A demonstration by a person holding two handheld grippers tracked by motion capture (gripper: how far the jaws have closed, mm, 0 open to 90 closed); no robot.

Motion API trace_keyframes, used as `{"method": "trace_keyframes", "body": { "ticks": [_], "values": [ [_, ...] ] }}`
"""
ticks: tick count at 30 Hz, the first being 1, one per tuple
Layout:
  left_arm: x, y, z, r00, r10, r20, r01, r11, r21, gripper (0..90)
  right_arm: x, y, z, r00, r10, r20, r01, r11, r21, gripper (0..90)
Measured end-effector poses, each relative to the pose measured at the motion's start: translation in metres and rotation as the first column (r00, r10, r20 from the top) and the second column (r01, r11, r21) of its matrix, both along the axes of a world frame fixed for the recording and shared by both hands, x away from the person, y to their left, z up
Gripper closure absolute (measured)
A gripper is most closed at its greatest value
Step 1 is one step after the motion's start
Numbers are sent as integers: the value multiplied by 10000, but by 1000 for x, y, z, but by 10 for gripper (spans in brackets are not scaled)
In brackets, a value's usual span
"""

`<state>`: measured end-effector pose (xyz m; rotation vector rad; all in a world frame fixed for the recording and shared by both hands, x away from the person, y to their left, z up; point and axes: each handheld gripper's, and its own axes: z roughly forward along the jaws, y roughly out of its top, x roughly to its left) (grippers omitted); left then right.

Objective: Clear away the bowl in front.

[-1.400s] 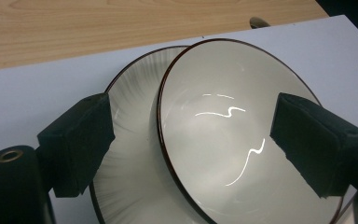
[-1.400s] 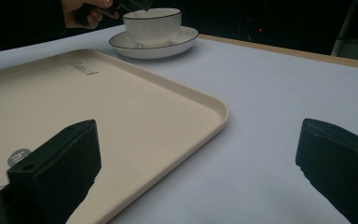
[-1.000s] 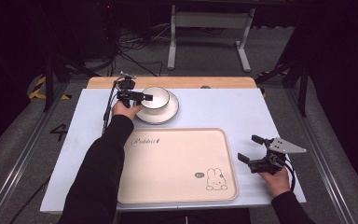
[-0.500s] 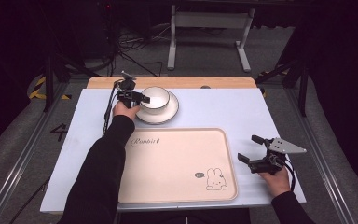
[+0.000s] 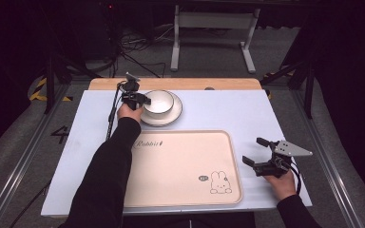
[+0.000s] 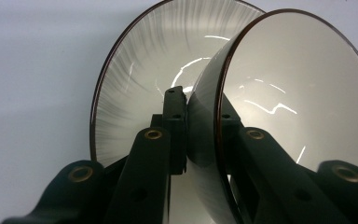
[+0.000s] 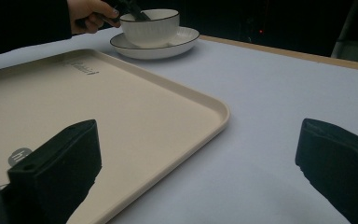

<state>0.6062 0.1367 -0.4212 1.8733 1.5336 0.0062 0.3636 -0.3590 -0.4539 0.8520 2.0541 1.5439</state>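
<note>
A white bowl (image 5: 158, 101) with a dark rim sits on a white plate (image 5: 171, 113) at the back of the table. My left gripper (image 5: 142, 101) is shut on the bowl's left rim. In the left gripper view one jaw lies inside the bowl (image 6: 303, 93) and the other outside its wall, over the plate (image 6: 135, 79). My right gripper (image 5: 256, 152) stands open at the front right, beside the tray's right edge, with nothing between its jaws. The right gripper view shows the bowl (image 7: 150, 27) and plate (image 7: 182, 39) far off.
A cream tray (image 5: 180, 166) with a rabbit drawing (image 5: 219, 183) lies at the front middle of the white table top (image 5: 228, 111). A wooden strip (image 5: 180, 83) runs along the far edge. In the right gripper view the tray's corner (image 7: 214, 109) lies between the jaws.
</note>
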Motion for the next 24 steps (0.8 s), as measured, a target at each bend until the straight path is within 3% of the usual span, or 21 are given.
{"method": "trace_keyframes", "body": {
  "ticks": [3, 6, 11, 24],
  "values": [
    [-1, 0, 2, 10000, 26, 44, -26, 10000, 3, 804, 0, 0, 0, 10000, 4, 7, -4, 10000, -1, 6],
    [-2, 2, 5, 10000, 24, 65, -21, 9994, -343, 805, 0, 0, 0, 10000, 10, 9, -10, 10000, 17, 6],
    [-6, 2, 15, 9994, -23, 338, 43, 9983, -573, 804, 0, 0, 0, 10000, 3, 3, -3, 10000, -6, 6],
    [-16, 0, 37, 9974, -102, 707, 144, 9982, -588, 805, 0, 0, 0, 10000, 14, 19, -14, 10000, 12, 6]
  ]
}}
